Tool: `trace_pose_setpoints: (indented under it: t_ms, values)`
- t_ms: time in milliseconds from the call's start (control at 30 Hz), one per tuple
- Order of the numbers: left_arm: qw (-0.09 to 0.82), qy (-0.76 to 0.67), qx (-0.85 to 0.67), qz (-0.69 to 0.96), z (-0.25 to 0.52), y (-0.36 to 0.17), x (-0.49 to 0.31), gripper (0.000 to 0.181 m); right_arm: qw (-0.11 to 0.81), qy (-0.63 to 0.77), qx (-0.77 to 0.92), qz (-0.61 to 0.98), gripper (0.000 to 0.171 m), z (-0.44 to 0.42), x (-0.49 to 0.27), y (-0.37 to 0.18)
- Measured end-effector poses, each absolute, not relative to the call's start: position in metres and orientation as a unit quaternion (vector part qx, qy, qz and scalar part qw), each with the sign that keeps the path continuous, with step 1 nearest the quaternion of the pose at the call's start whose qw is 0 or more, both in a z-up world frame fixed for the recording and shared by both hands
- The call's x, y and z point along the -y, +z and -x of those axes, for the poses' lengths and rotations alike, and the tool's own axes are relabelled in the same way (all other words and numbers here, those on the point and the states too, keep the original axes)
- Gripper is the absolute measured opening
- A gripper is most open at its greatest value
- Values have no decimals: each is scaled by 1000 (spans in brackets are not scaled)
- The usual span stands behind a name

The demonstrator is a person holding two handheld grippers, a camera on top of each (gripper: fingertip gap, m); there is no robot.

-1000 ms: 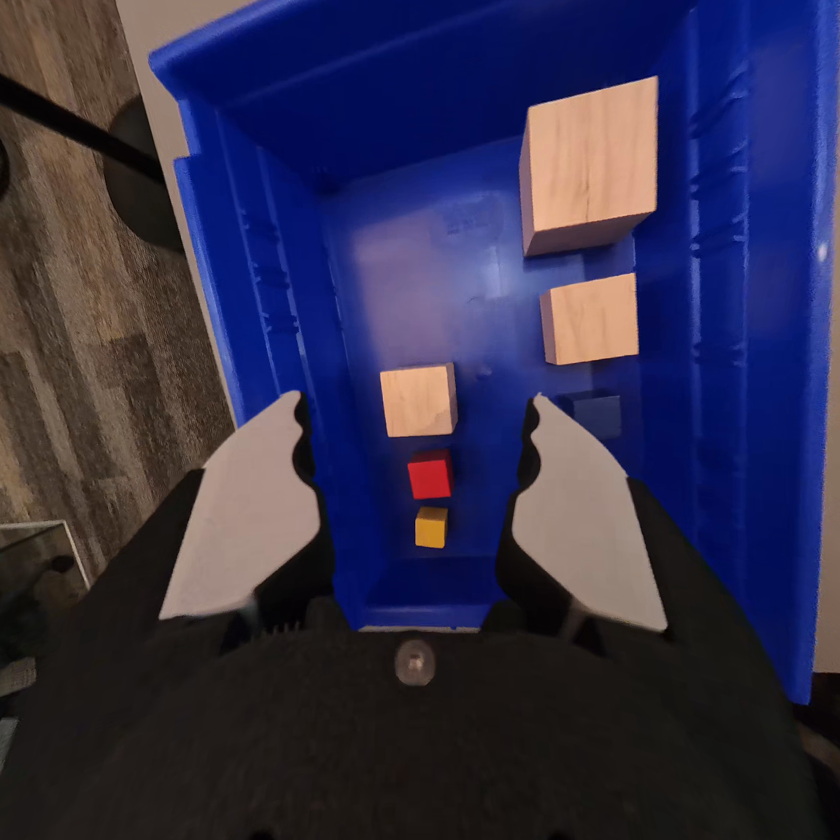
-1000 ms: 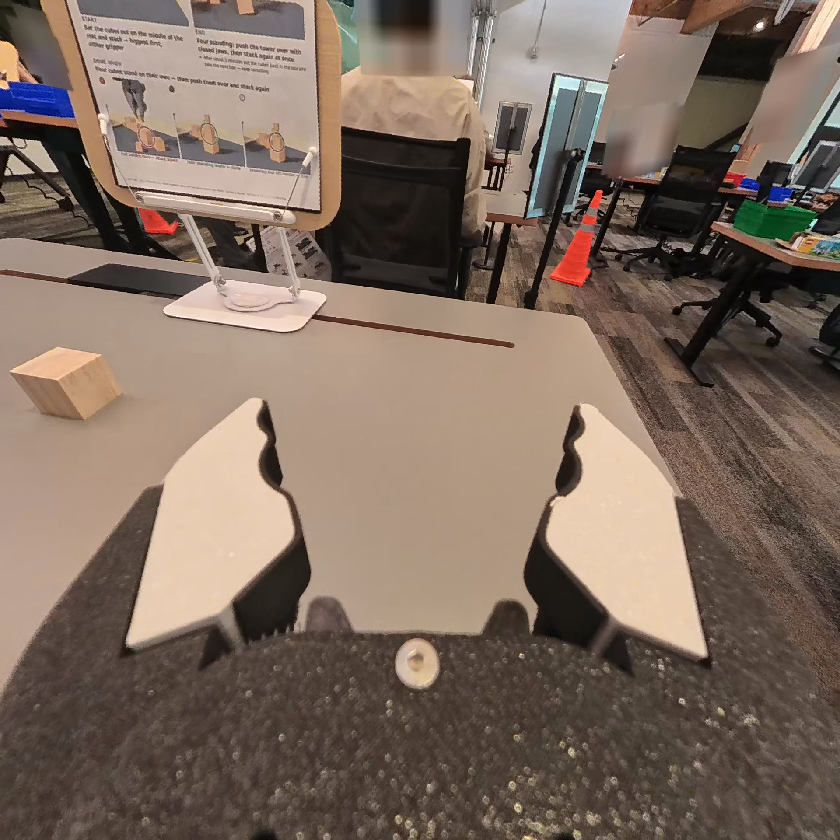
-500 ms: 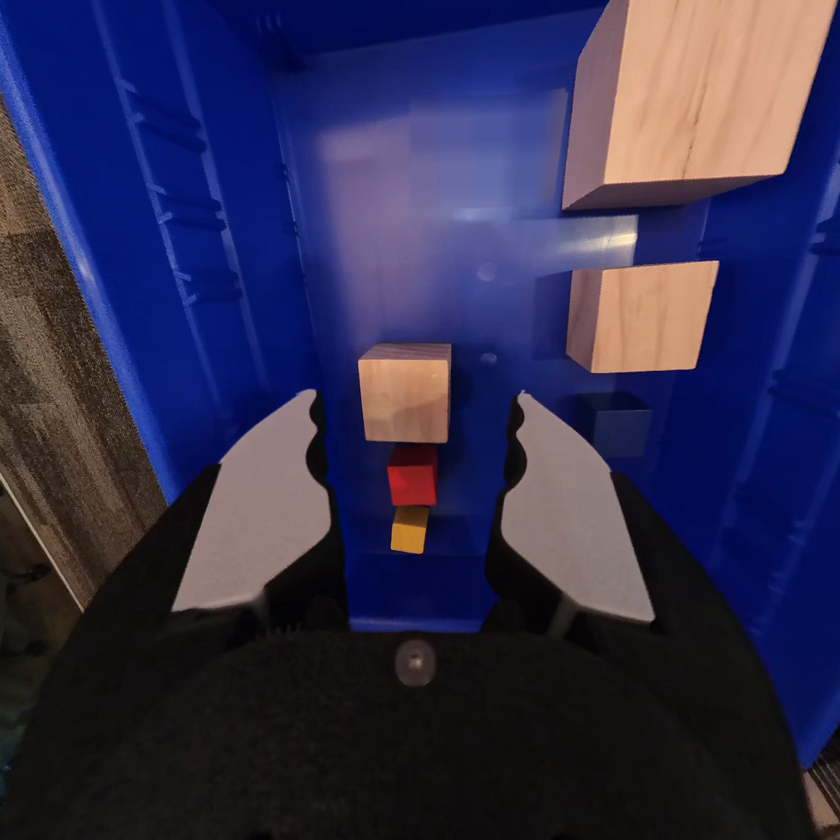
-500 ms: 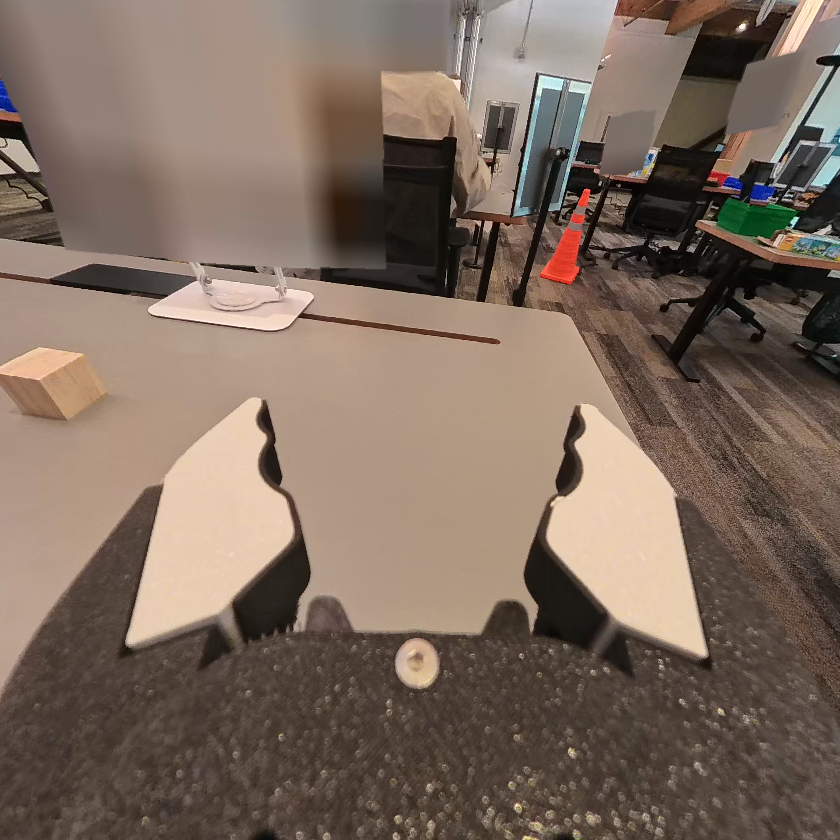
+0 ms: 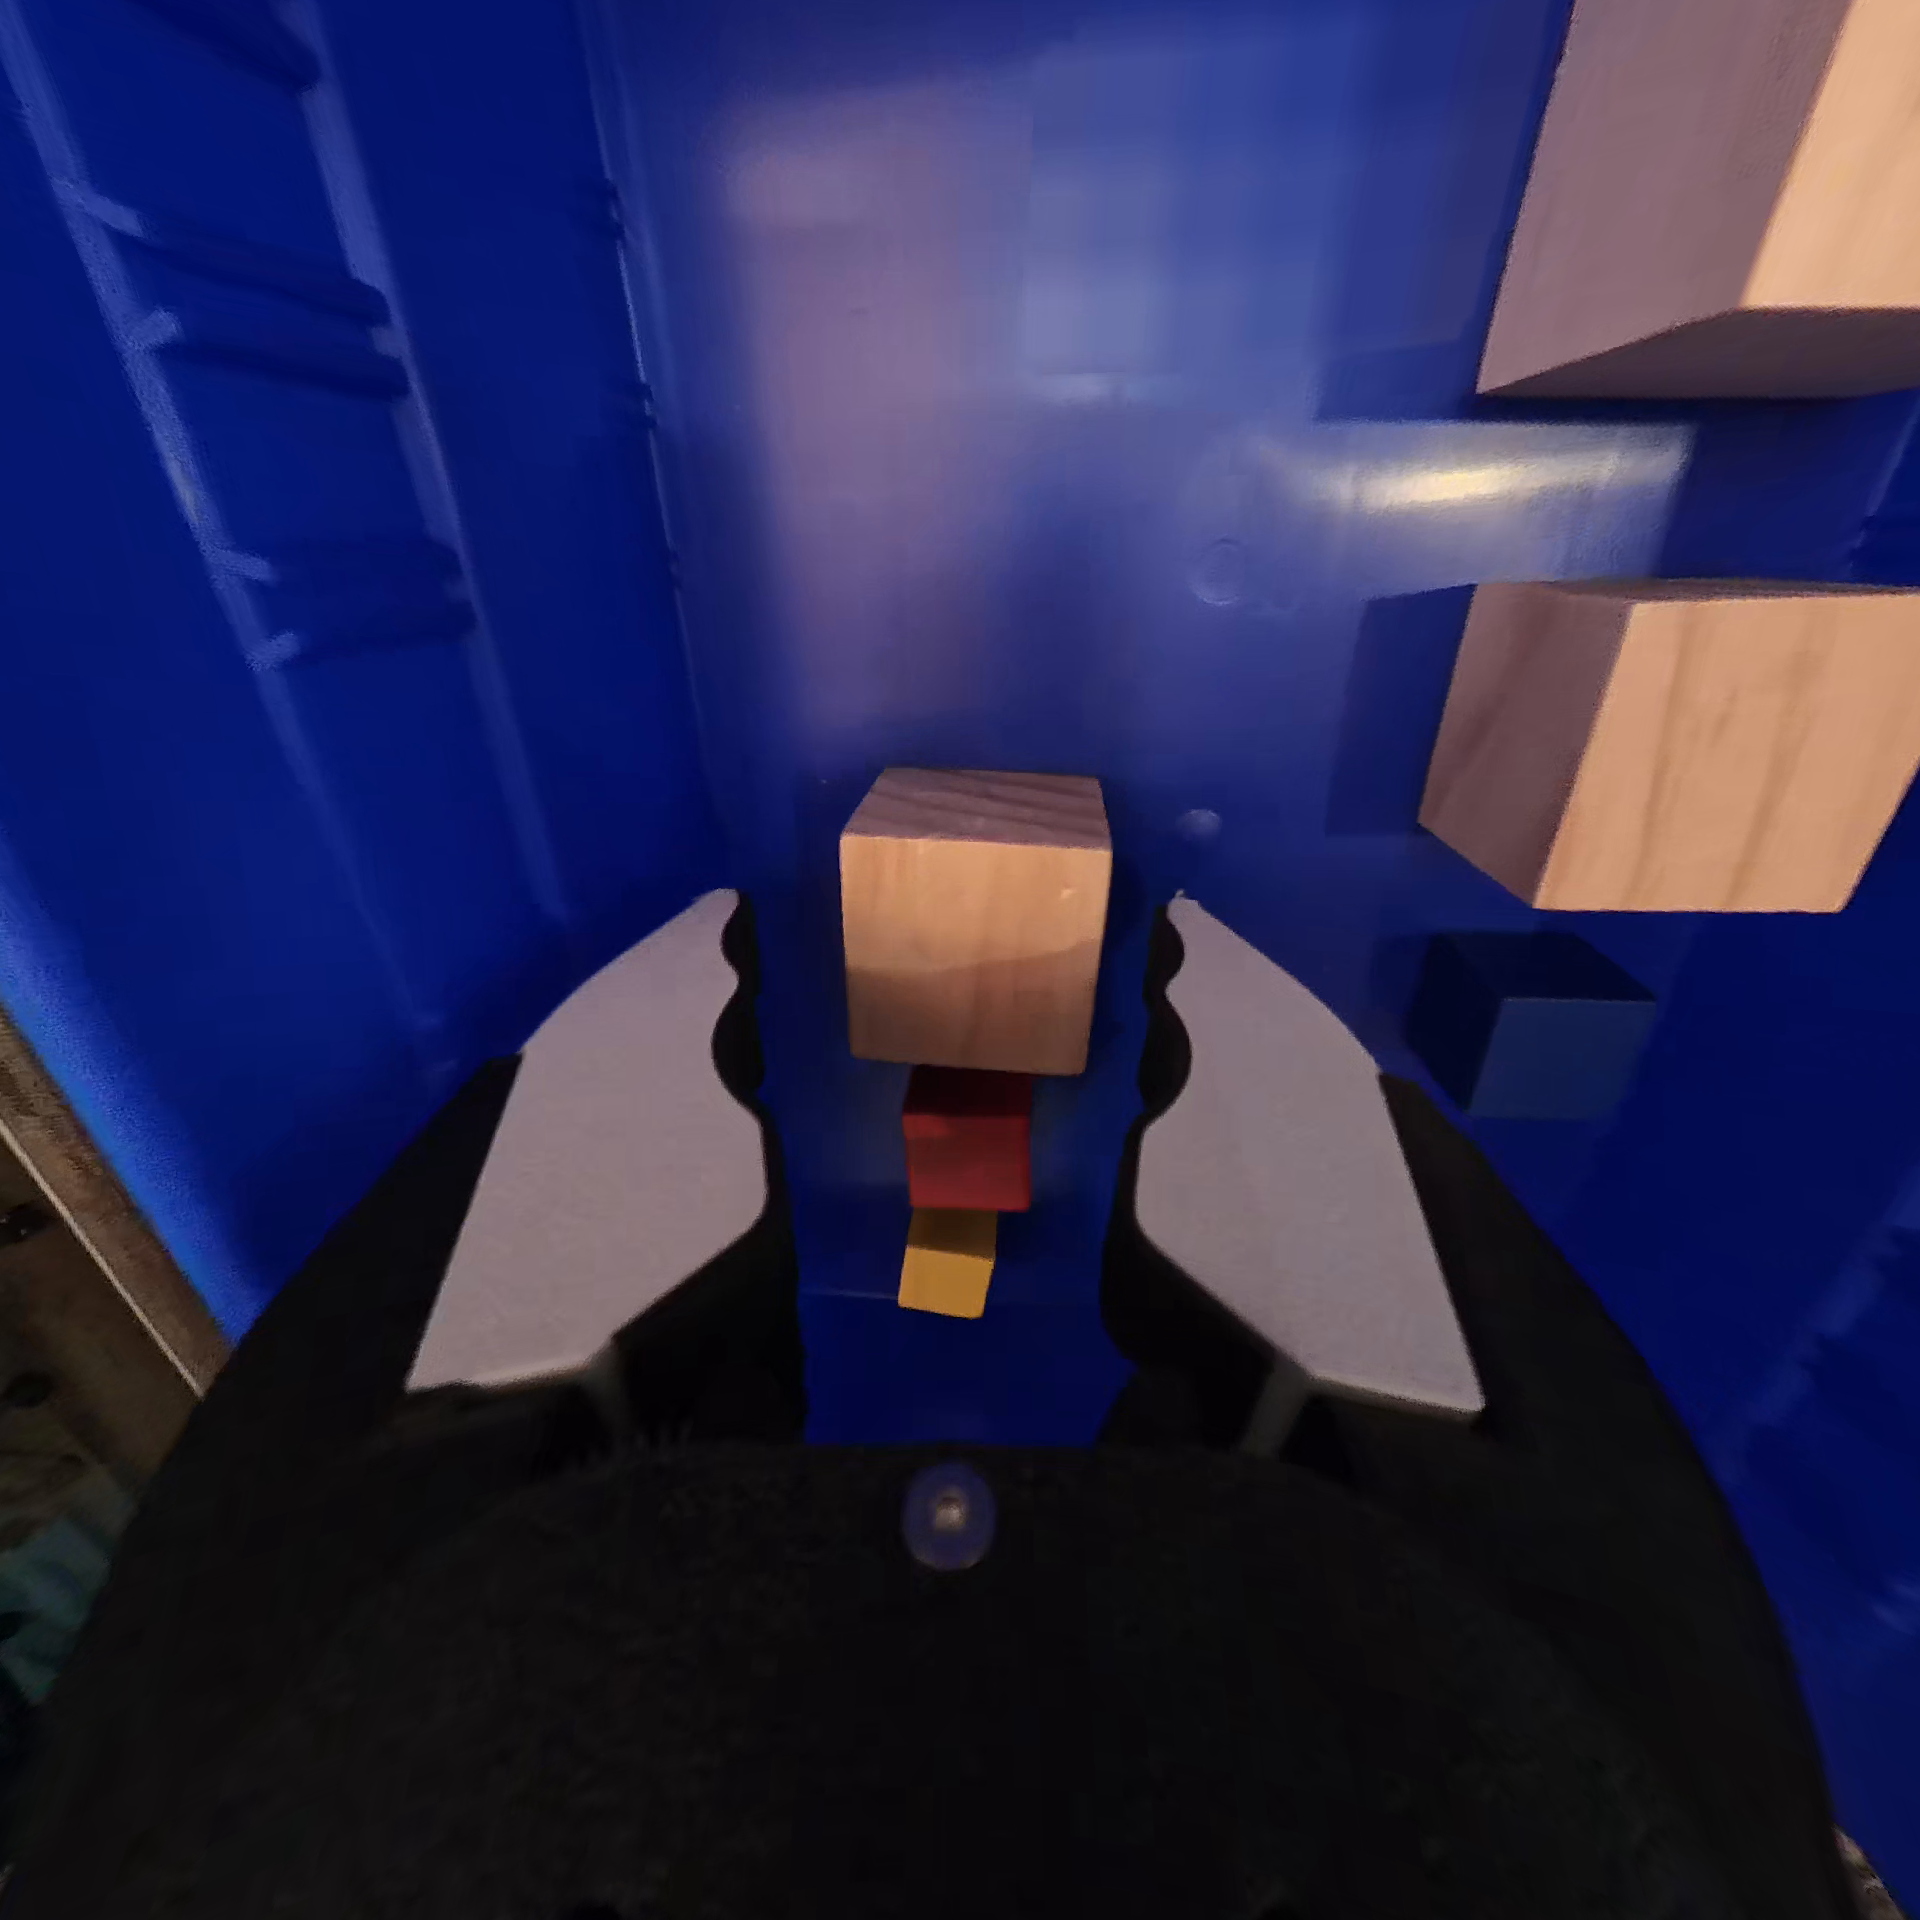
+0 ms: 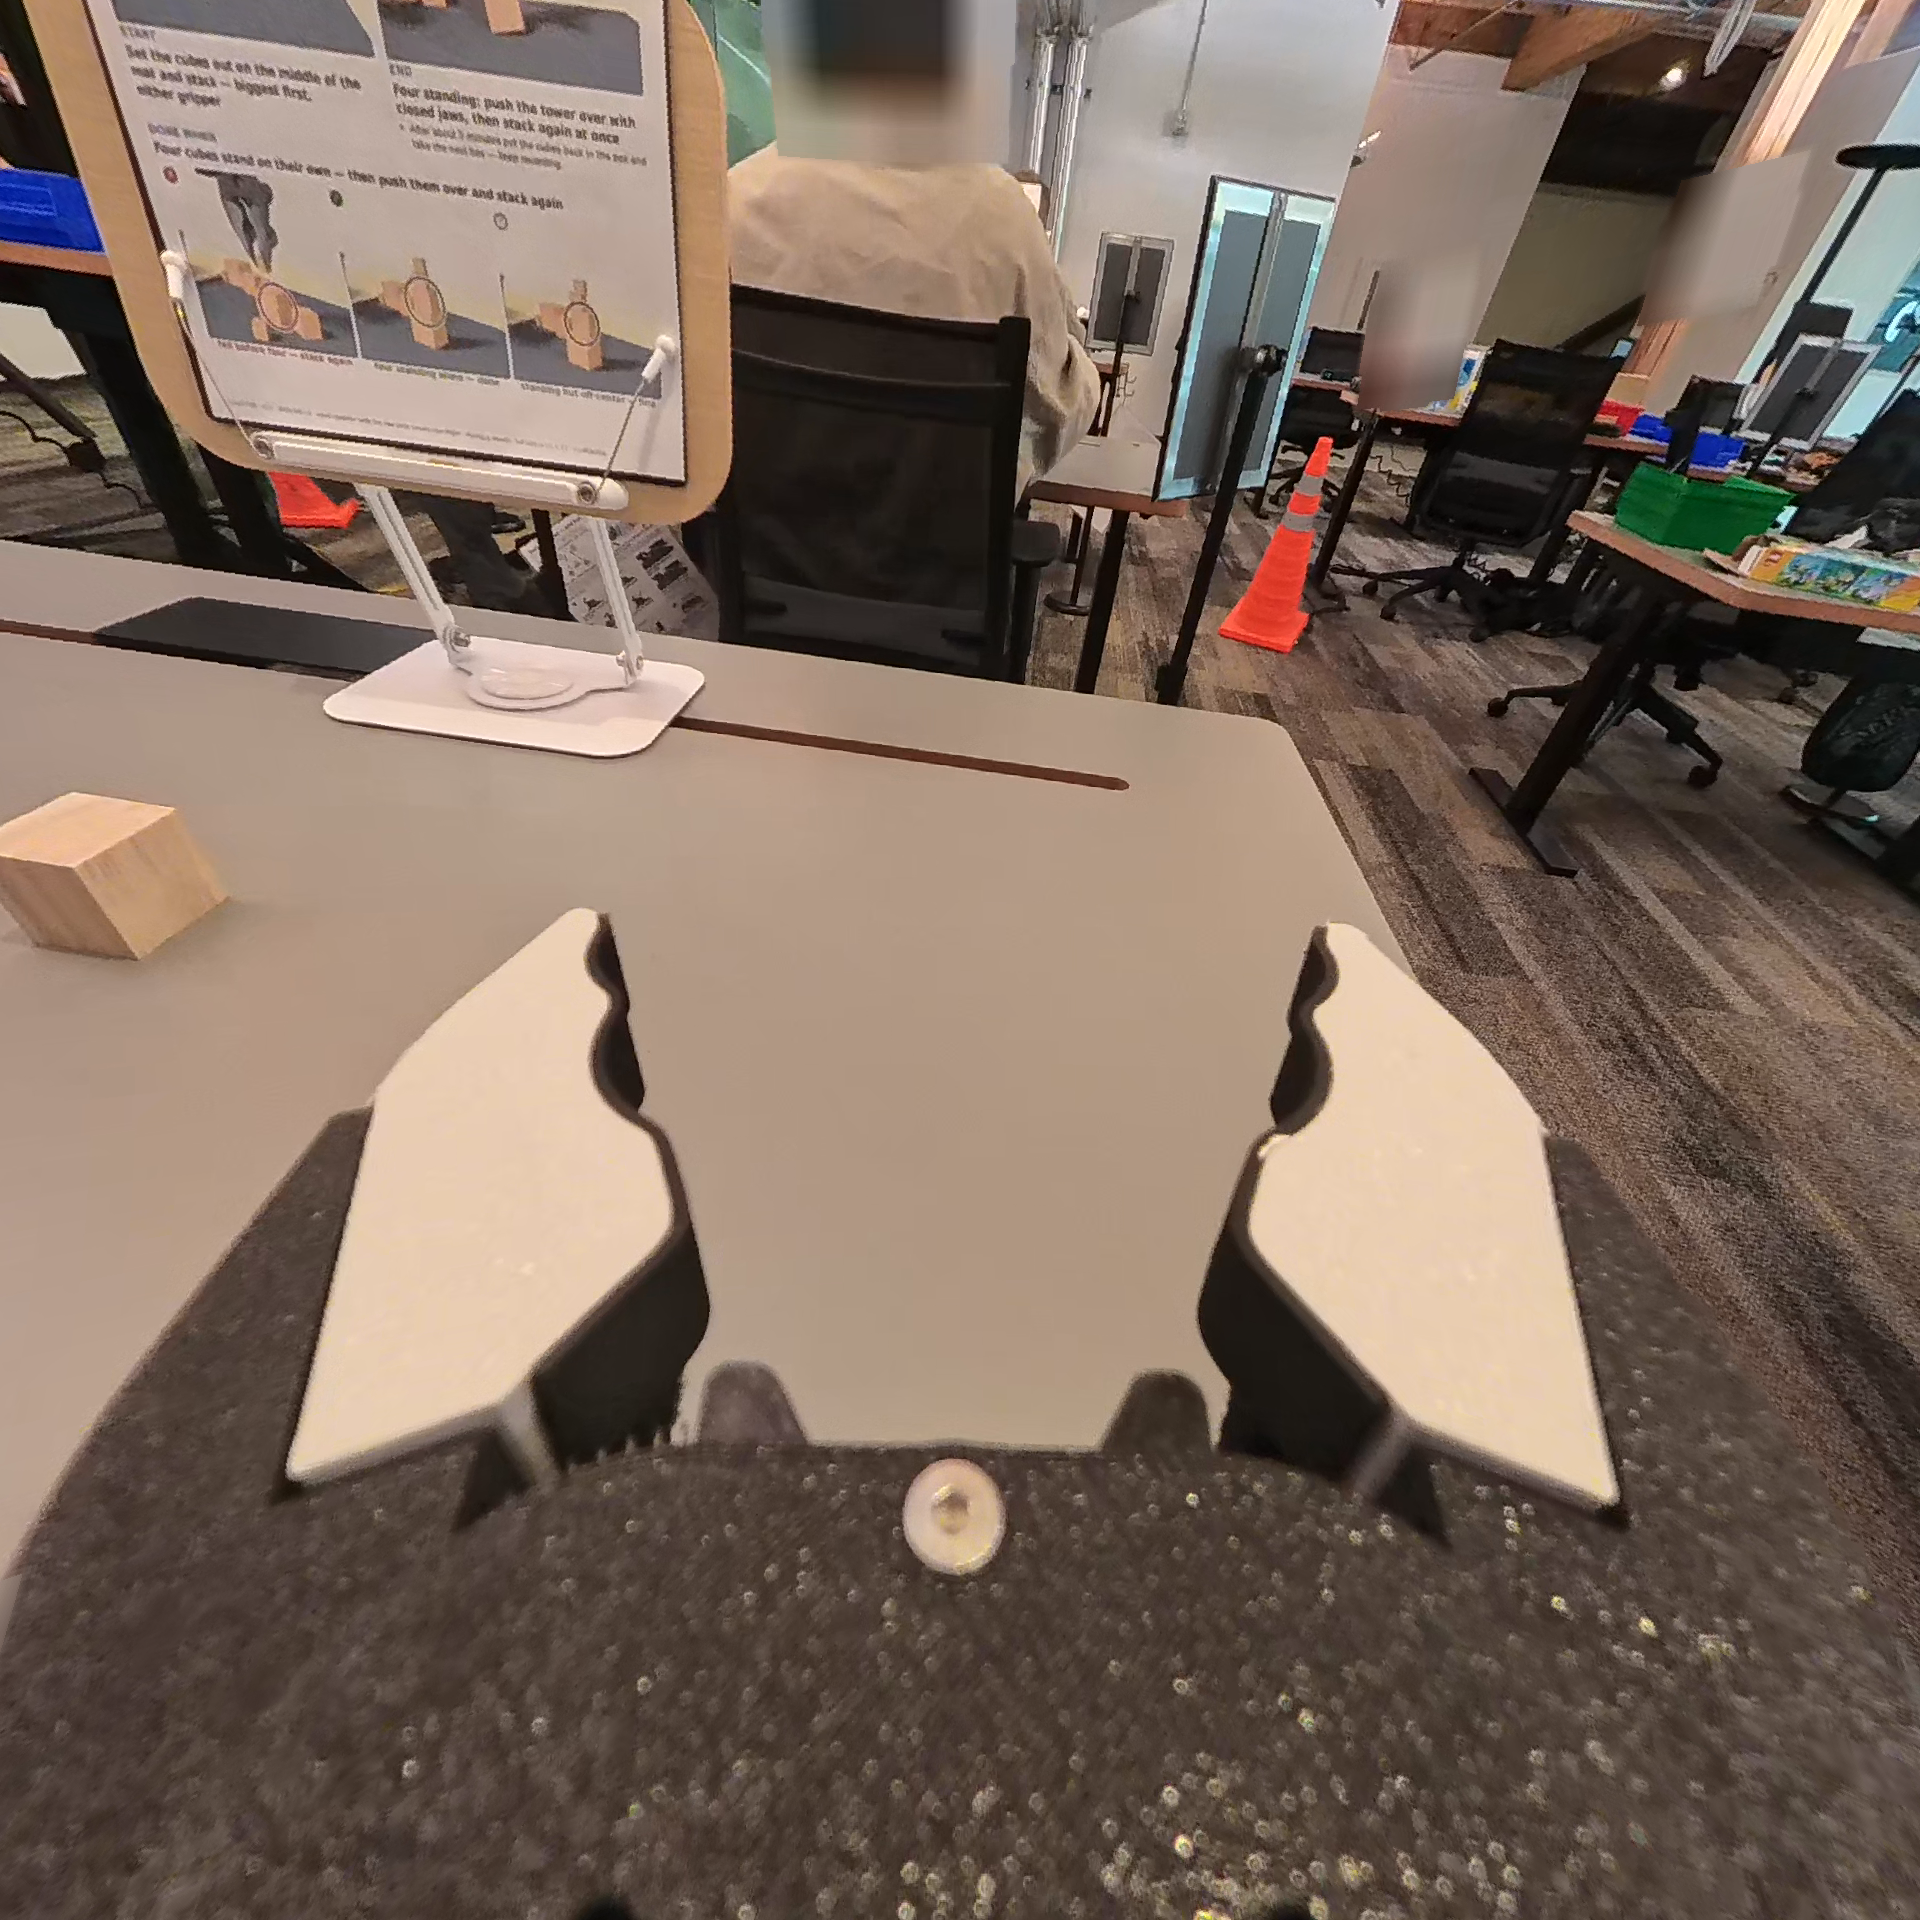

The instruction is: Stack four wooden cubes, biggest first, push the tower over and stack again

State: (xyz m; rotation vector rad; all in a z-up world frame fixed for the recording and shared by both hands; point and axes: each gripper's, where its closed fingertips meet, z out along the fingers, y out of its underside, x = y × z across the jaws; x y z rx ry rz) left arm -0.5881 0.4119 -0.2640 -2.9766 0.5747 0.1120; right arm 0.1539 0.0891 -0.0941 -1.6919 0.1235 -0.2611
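Note:
In the left wrist view my left gripper [image 5: 951, 920] is open and low inside a blue bin [image 5: 312, 623]. A small plain wooden cube [image 5: 971, 925] sits between its fingertips with a gap on each side. A red cube [image 5: 966, 1148] and a yellow cube [image 5: 945, 1273] lie just below it. A mid-size wooden cube [image 5: 1683, 748] and a big wooden cube [image 5: 1714, 177] lie at the right. In the right wrist view my right gripper [image 6: 961, 951] is open and empty above the grey table [image 6: 935, 935]. One wooden cube [image 6: 104, 873] rests on the table at the far left.
A dark blue cube [image 5: 1527, 1023] lies in the bin at the right of my left gripper. An instruction board on a white stand [image 6: 416, 260] is at the table's back. A person sits on a black chair [image 6: 873, 478] behind the table. The table's right edge drops to carpet [image 6: 1662, 987]. My hands' fingertips stand some 85 cm from each other.
My left gripper has gone down deeper into the bin and its fingers now flank the small wooden cube. The right gripper has stayed open over the table, with only slight tilting.

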Motion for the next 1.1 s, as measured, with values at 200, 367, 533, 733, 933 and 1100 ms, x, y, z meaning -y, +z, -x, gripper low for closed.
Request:
trace_pose_setpoints:
  t_ms: [200, 367, 533, 733, 933, 1100]
  values:
    - [47, 9, -181, 982, 588, -277, -412, 47, 653, -117, -54, 747, 119, -153, -89, -93]
    - [40, 16, -198, 979, 590, -274, -410, 47, 653, -117, -54, 746, 119, -152, -89, -92]
    - [89, 18, -228, 969, 579, -237, -417, 47, 652, -117, -48, 747, 119, -148, -92, -90]
    - [183, 10, -322, 929, 515, -159, -420, 46, 655, -113, -42, 746, 119, -141, -96, -87]
    - [223, -2, -458, 860, 410, -120, -398, 46, 655, -113, -38, 746, 119, -135, -94, -86]
    - [216, -29, -532, 818, 342, -131, -377, 46, 655, -119, -41, 745, 118, -138, -86, -83]
